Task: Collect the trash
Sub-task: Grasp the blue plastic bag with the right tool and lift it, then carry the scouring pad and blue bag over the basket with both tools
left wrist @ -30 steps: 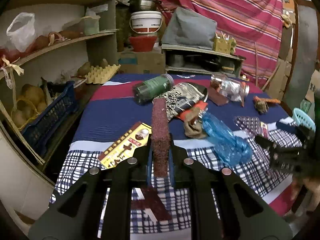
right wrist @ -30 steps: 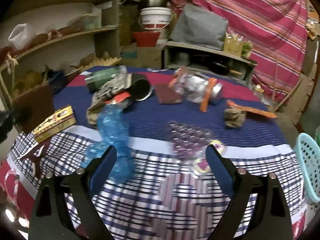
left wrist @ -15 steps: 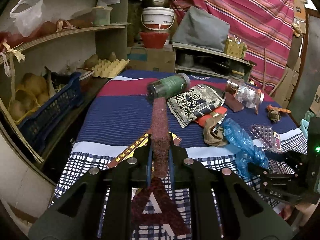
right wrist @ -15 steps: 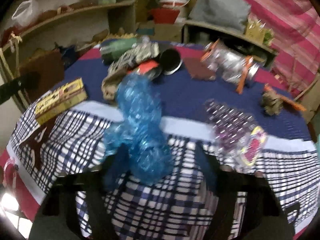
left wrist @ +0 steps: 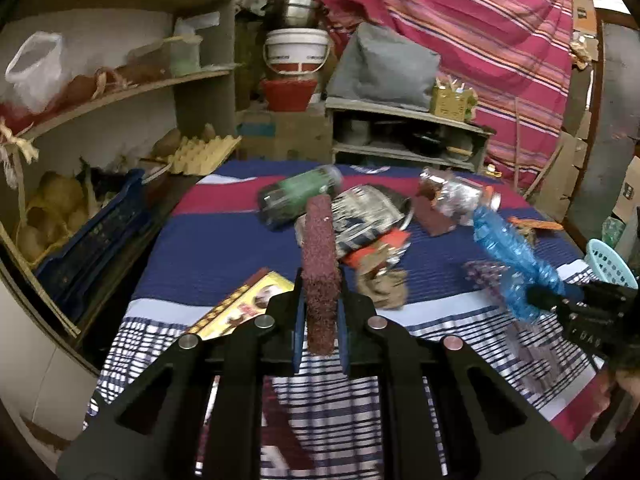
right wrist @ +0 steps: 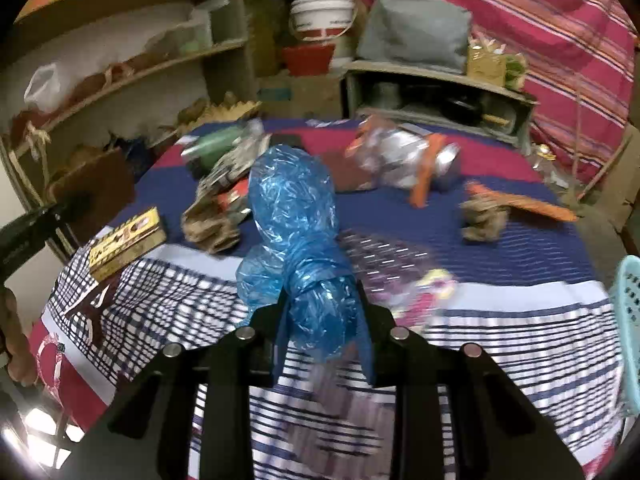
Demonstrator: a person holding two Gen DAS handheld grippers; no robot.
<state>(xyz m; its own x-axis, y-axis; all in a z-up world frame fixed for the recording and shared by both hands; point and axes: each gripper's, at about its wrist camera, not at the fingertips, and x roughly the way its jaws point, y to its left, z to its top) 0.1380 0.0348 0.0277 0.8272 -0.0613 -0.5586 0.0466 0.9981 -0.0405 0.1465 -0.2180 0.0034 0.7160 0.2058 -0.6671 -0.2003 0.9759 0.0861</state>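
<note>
My left gripper (left wrist: 321,322) is shut on a dark red scouring pad (left wrist: 319,264) held on edge above the cloth-covered table (left wrist: 208,248). My right gripper (right wrist: 320,316) is shut on a crumpled blue plastic bag (right wrist: 294,220), lifted off the table; it also shows in the left wrist view (left wrist: 510,256). On the table lie a green bottle (left wrist: 298,196), a printed wrapper (left wrist: 366,216), a silver foil bag (right wrist: 400,156), a yellow box (right wrist: 126,242), a brown crumpled paper (right wrist: 210,228) and a blister pack (right wrist: 384,256).
A light blue basket (right wrist: 630,320) stands off the table's right edge. Shelves with sacks and an egg tray (left wrist: 204,154) run along the left. A low shelf (left wrist: 400,136) and a striped curtain (left wrist: 480,40) are behind the table.
My right gripper closed on the blue bag and raised it off the table. My left gripper kept hold of the scouring pad, shifting slightly.
</note>
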